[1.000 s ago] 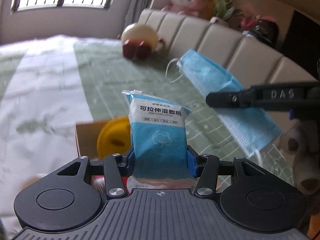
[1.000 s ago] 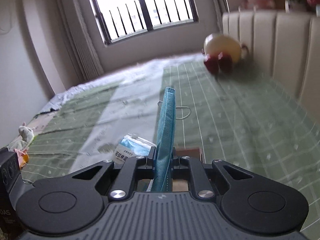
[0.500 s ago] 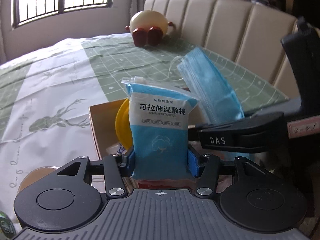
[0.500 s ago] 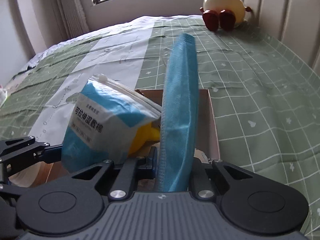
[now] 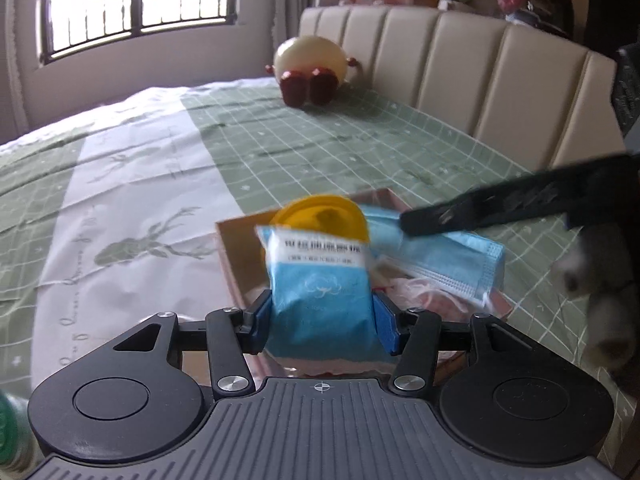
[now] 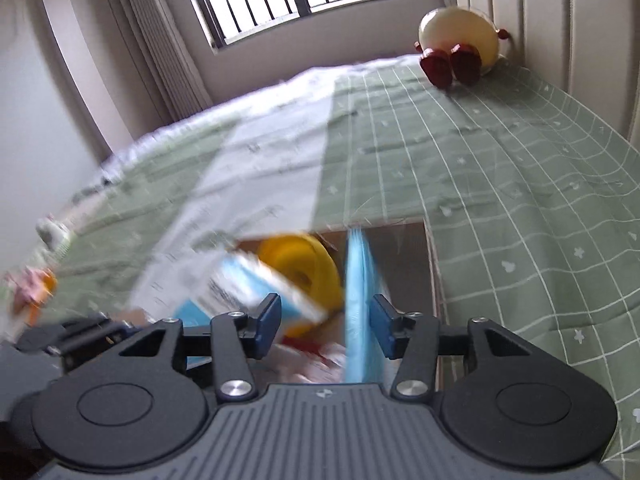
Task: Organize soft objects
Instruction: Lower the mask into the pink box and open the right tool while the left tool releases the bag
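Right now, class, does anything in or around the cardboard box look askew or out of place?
Yes: the blue face mask lies askew across the cardboard box, one end overhanging its rim. The right gripper is opening around it.

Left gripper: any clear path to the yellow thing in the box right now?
Probably not. The left gripper is shut on the cotton pad pack, which sits directly in front of the yellow object inside the cardboard box.

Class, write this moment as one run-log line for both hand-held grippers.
left hand-held gripper: shut on cotton pad pack | right hand-held gripper: opening, face mask between jaws | below: cardboard box
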A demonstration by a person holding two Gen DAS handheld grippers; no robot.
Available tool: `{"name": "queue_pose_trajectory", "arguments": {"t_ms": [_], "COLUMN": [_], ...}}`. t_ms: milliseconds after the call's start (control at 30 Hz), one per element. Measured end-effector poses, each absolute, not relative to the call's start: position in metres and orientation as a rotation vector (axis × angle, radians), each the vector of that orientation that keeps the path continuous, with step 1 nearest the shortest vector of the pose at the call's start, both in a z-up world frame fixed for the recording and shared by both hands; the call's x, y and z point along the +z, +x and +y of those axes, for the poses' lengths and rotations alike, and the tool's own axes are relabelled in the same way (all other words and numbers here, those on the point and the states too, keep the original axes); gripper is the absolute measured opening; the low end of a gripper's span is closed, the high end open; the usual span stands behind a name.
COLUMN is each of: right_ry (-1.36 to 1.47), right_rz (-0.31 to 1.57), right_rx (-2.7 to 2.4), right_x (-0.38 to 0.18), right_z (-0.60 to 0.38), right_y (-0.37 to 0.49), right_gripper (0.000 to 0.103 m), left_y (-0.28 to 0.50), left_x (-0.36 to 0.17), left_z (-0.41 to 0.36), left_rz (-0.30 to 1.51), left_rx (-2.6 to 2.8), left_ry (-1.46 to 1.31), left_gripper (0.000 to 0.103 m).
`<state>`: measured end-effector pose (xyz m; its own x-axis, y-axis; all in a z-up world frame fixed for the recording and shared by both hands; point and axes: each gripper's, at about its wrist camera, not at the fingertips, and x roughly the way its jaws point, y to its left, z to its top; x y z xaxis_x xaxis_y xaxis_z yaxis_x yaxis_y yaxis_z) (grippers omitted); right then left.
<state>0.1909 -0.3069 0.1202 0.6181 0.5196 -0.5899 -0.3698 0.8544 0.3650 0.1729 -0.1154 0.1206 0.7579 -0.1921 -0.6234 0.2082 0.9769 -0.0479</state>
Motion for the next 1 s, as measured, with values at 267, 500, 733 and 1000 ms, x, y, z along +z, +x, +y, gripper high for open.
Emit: {"name": "queue_pose_trajectory", "arguments": {"t_ms": [267,500,733,1000], "right_ry": [0.291,0.158,0.141,0.154], "right_rz": [0.706,0.787,0.840,0.801], "right_rx": [0.491,0.357,0.339,0.425], "right_x": [0.137,0.099,0.073,0.095], "right_z": [-0.329,-0.312,-0.300,-0.277], "right_y": [0.197,0.207,0.218,0.218], "right_gripper": [0.056,0.032,0.002,0.002], "left_y": [0.156,0.164,0.177,0.189], "left_x": [0.150,0.115,0.103,0.100], "left_z": [-0.097,-0.122,-0.130,-0.124], "left_rz": [0.557,0.658,0.623,0.619], "left_rx": [-0.198,-0.274,-0.247,-0.253], "left_ry": [-0.054,0.002,0.058,0.008], "left_gripper": [0.053,0.033,0.032,0.032]}}
